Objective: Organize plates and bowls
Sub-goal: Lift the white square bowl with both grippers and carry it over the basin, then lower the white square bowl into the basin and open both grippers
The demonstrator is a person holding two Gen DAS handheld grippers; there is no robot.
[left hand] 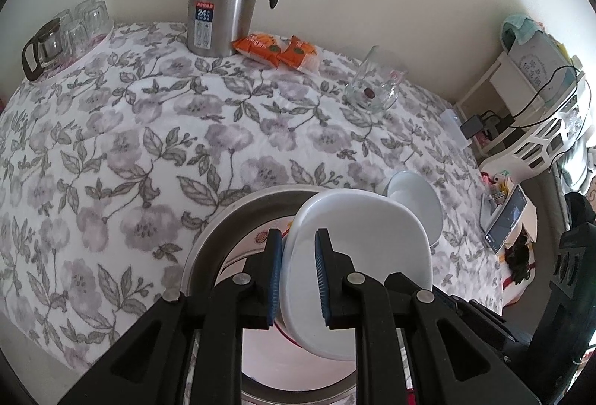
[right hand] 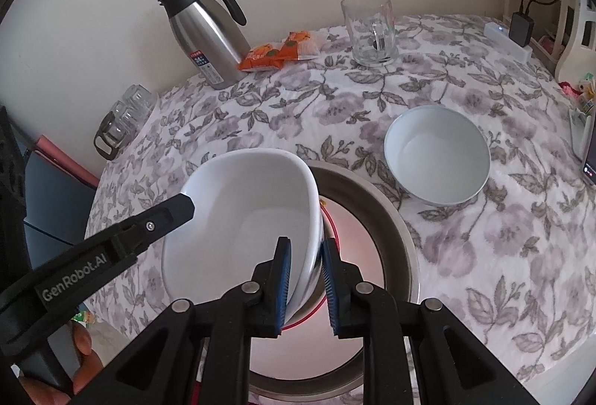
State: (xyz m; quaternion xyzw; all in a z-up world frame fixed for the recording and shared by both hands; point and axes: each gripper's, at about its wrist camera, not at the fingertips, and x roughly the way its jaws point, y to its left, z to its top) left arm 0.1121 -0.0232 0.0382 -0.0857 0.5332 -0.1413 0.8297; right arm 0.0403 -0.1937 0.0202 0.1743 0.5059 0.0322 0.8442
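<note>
- Bowl (right hand: 238, 215) – white, tilted over steel basin (right hand: 395, 219), rim pinched by left gripper (left hand: 298, 278), nearly closed.
- Right gripper (right hand: 306, 287) – narrow too, gripping opposite rim.
- "GenRobot.AI" on left gripper.
- "24" on flask (right hand: 208, 32) label.

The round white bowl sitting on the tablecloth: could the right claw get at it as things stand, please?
Probably not yet. The right claw straddles the rim of the squarish white bowl, shared with the left claw. The path over the tablecloth to the round white bowl looks free otherwise.
</note>
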